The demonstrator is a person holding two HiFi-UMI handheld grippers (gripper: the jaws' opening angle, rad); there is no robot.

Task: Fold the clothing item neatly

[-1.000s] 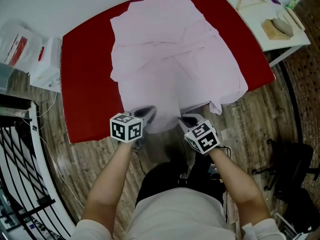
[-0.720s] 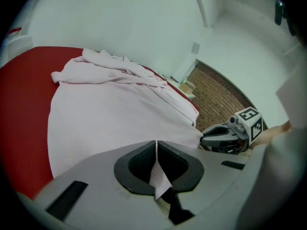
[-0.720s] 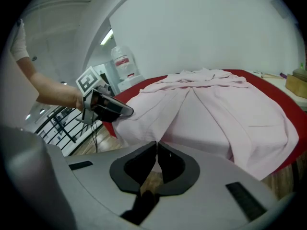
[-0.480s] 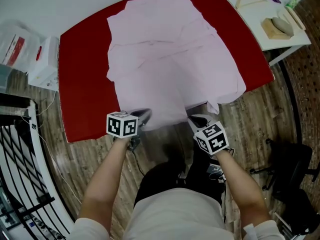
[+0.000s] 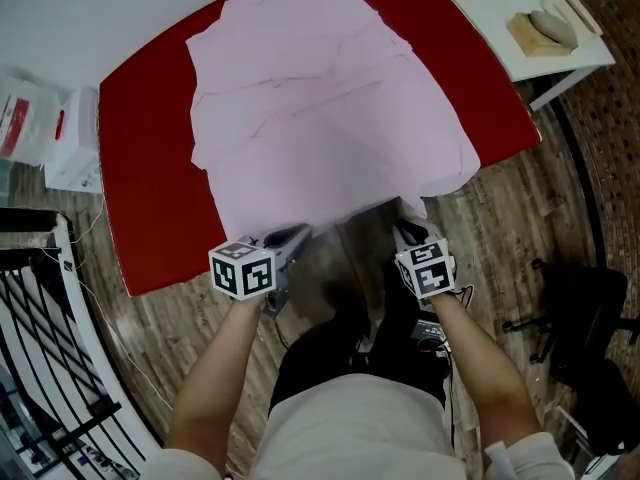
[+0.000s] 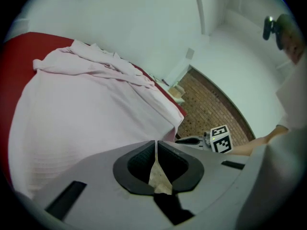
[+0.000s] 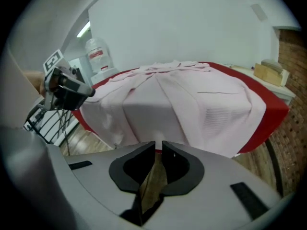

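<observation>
A pale pink garment point(image 5: 320, 118) lies spread over the red table point(image 5: 150, 198), its near hem drawn past the table's front edge. My left gripper point(image 5: 287, 238) is shut on the hem's left part, and the fabric point(image 6: 86, 109) runs straight out from its closed jaws point(image 6: 156, 145). My right gripper point(image 5: 405, 231) is shut on the hem's right part, with the cloth point(image 7: 192, 104) pinched thin at its jaw tips point(image 7: 158, 146). Between the two grippers the hem shows blurred. Each gripper also appears in the other's view: the right gripper point(image 6: 211, 140), the left gripper point(image 7: 67, 87).
A white side table point(image 5: 560, 58) with a wooden block point(image 5: 545, 30) stands at the back right. Bags point(image 5: 60, 138) lie on the wooden floor at the left, beside a black metal rack point(image 5: 40, 298). A black chair base point(image 5: 590, 318) stands at the right.
Both grippers have drawn back toward the person with the hem, pulling it off the table's front edge. The right gripper also moved outward to the right and lower.
</observation>
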